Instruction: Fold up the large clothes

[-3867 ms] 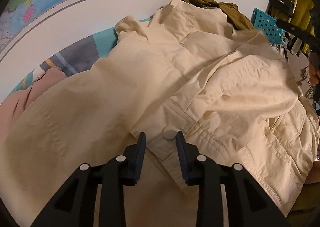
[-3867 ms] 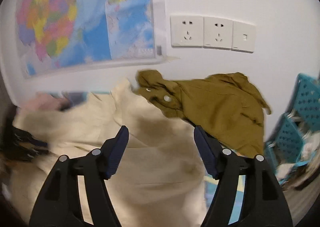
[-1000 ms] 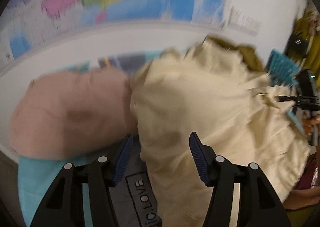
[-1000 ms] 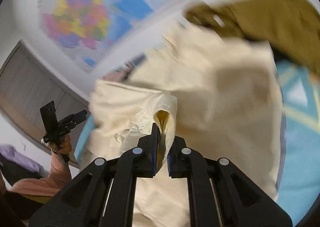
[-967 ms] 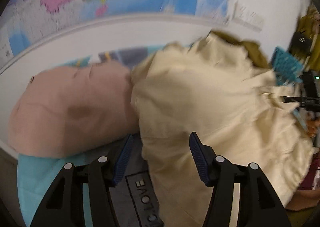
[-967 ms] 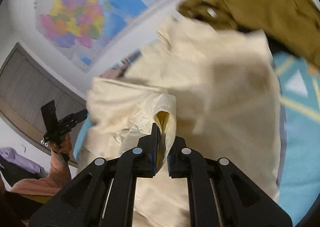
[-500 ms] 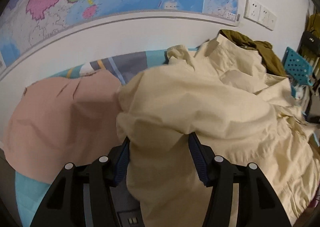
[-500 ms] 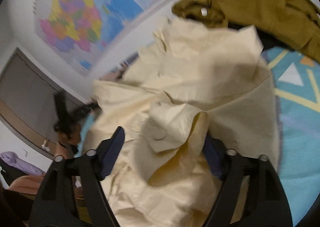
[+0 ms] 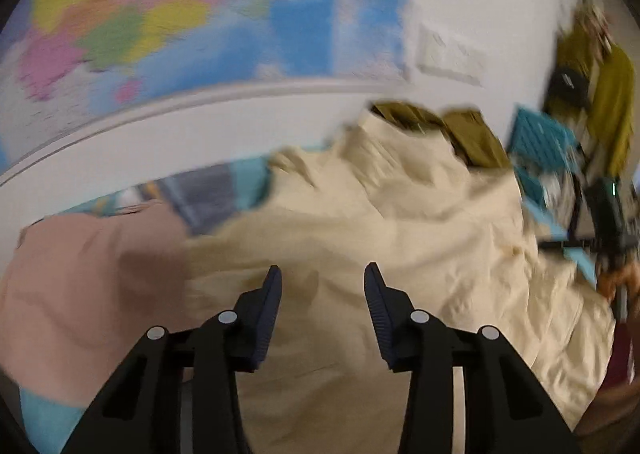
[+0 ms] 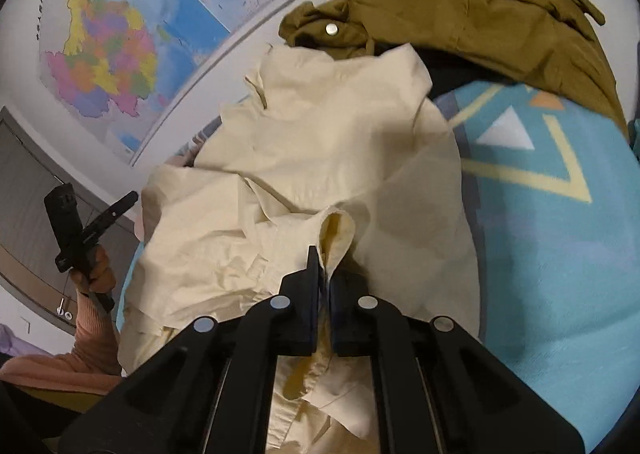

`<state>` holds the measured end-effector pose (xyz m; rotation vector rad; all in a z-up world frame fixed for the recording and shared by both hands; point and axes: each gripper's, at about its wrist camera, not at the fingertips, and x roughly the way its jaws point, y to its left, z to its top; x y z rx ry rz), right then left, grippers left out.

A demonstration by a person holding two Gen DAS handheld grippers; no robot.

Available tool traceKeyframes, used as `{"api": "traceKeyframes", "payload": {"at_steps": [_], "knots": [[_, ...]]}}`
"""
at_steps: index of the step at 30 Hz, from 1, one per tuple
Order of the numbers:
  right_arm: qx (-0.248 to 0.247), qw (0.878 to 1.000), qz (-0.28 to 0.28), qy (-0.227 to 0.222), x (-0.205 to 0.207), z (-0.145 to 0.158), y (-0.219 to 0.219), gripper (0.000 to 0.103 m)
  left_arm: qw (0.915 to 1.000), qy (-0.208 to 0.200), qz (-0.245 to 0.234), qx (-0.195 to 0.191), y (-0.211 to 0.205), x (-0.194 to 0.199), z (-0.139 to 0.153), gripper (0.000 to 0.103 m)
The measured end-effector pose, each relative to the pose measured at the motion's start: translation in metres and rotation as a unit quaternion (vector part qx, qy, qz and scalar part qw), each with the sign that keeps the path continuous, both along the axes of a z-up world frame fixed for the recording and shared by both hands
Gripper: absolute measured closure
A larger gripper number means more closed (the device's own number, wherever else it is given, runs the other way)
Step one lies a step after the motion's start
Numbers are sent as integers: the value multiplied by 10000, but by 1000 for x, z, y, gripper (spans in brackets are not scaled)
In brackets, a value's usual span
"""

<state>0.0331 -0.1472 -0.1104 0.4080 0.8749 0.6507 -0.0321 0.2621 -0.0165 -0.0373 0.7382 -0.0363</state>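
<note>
Right gripper (image 10: pixel 325 274) was clamped on a fold of the cream jacket (image 10: pixel 320 142), frame centre; left gripper (image 9: pixel 322 294) jaws were closing, empty, jacket just ahead beneath them.

My right gripper (image 10: pixel 325 266), wide open around a bunched fold half a second ago, has clamped shut on a cream jacket (image 10: pixel 304 158) cuff at lower centre. My left gripper (image 9: pixel 322 278) no longer has cloth bulging between its fingers; its jaws are closing over flat cream fabric with nothing pinched. Left wrist view has swung and blurred; the pink garment (image 9: pixel 80 274) sits lower left again
</note>
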Motion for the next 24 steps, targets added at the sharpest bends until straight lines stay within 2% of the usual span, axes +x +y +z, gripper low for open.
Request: {"api": "traceKeyframes", "payload": {"at_steps": [4, 8, 9, 11, 13, 16, 18, 20, 21, 23, 24], "knots": [[-99, 9998, 34, -142, -7, 12, -1, 97, 9961, 854, 130, -177, 7, 47, -45, 68], [-330, 9979, -297, -473, -14, 34, -4, 85, 9897, 1349, 277, -383, 19, 72, -66, 70], [-355, 9965, -457, -600, -16, 41, -6, 77, 9895, 1371, 300, -353, 19, 73, -64, 70], [-200, 9946, -507, -884, -22, 54, -8, 74, 9916, 1236, 321, -211, 15, 67, -57, 67], [-129, 9930, -93, -1173, -28, 66, 7, 74, 9951, 946, 240, -125, 9, 50, -41, 57], [-461, 9896, 547, -1247, -27, 66, 44, 74, 9980, 614, 94, 124, -4, 27, -25, 50], [-878, 9860, 866, -1124, -17, 53, 70, 74, 9979, 564, -47, 323, -12, 13, -24, 49], [-1133, 9861, 918, -801, 2, 30, 80, 77, 9969, 644, -51, 446, -14, 7, -35, 44], [-1183, 9870, 889, -627, 12, 20, 82, 84, 9947, 821, 75, 612, -14, 9, -46, 44], [-983, 9915, 809, -267, 28, 3, 73, 97, 9916, 1023, 216, 762, -10, 10, -63, 44], [-878, 9928, 787, -220, 29, 2, 71, 98, 9919, 986, 233, 769, -11, 8, -65, 44]]}}
